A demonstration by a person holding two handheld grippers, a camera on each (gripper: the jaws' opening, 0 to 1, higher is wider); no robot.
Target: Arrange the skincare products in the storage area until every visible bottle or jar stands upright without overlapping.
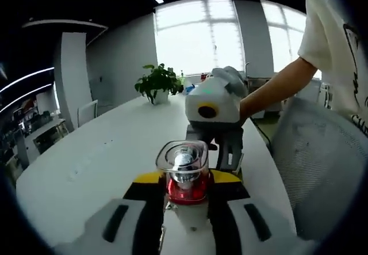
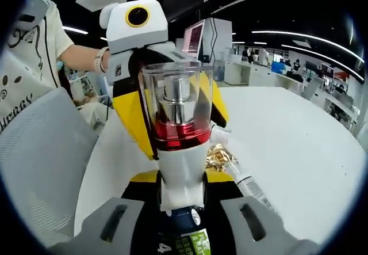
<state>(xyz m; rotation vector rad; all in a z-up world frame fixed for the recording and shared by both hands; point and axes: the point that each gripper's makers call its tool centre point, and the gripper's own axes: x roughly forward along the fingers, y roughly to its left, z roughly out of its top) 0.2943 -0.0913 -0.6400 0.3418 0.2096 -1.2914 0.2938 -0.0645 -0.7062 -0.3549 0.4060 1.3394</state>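
A skincare bottle with a clear cap, a red band and a white body stands between my left gripper's yellow-tipped jaws, which are shut on its body. My right gripper, held by a person's hand, hangs just behind it, jaws down. In the right gripper view the same bottle rises right in front of my right gripper, with the left gripper behind it. Low between the right jaws sits a dark blue bottle with a green label; the grip on it is hidden.
The long white table runs back to a potted plant by the windows. A gold-capped tube lies on the table beside the bottle. A grey mesh chair and the person stand at the table's edge.
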